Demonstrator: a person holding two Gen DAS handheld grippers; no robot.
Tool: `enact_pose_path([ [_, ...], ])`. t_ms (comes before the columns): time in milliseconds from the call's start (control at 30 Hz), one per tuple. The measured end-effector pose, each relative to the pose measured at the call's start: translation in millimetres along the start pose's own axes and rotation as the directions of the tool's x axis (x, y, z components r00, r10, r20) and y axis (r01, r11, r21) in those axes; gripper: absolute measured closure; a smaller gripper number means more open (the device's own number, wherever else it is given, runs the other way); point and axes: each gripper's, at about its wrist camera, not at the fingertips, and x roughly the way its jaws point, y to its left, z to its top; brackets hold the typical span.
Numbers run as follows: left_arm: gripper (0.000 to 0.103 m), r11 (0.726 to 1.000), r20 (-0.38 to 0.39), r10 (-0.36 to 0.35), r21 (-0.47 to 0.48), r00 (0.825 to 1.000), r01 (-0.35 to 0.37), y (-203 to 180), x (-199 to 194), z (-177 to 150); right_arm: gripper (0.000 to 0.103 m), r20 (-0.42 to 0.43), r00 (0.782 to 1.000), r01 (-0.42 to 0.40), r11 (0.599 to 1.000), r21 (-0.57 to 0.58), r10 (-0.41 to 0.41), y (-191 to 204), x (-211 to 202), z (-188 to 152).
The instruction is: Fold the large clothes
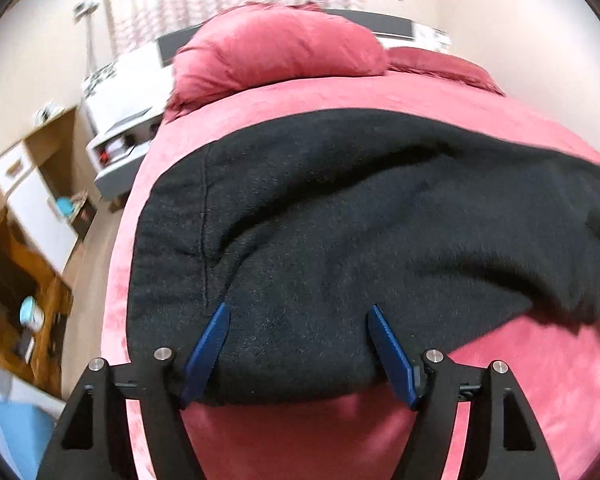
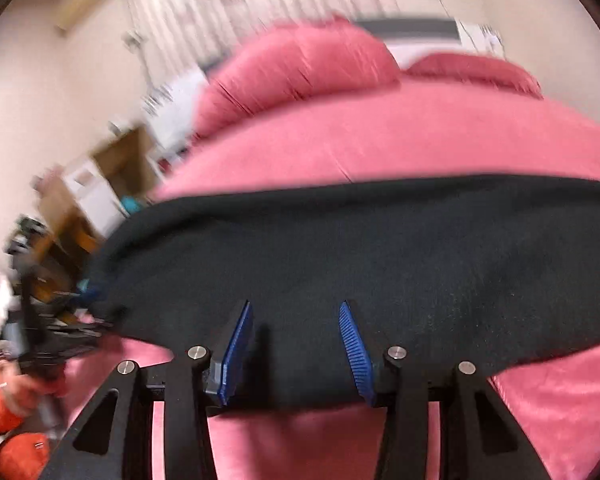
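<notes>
Dark knitted garment [image 1: 340,240] lay spread across the near end of the pink bed [image 1: 340,92], its hem at the foot edge, where the left gripper [image 1: 298,354] and right gripper [image 2: 296,350] both hovered with jaws apart, gripping nothing, seemingly poised to take that hem for a fold.

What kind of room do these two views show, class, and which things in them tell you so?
Most likely a bedroom: a wide bed under a pink velvety cover, plump pink pillows at its head, and a white bedside cabinet next to it.
</notes>
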Motion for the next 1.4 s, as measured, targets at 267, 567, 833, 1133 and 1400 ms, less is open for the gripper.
enact_pose_path([
  [267, 0.012, 0.962, 0.039, -0.152, -0.224, 0.988, 0.157, -20, -14, 16, 0.056, 0.148, 0.986, -0.128, 0.934, 0.333, 0.082, -81, -48, -39],
  [567, 0.012, 0.964, 0.010, -0.262, 0.056, 0.965, 0.261, -136, -19, 30, 0.057, 0.187, 0.954, 0.081, 0.799, 0.596, -0.236, -230, -138, -87],
  [833, 0.012, 0.978, -0.049, -0.176, 0.105, 0.983, 0.180, -163, 10, 43, 0.065, 0.250, 0.883, -0.045, 0.459, 0.887, -0.397, -397, -200, -124],
  [1133, 0.012, 0.987, -0.112, -0.152, -0.073, 0.982, 0.145, -140, 46, 62, 0.061, 0.294, 0.894, -0.168, 0.356, 0.919, -0.339, -471, -169, -111],
  [1400, 0.012, 0.989, -0.125, -0.147, -0.025, 0.981, 0.145, -133, 53, 70, 0.084, 0.450, 0.838, -0.272, 0.480, 0.834, -0.308, -470, -201, -60],
])
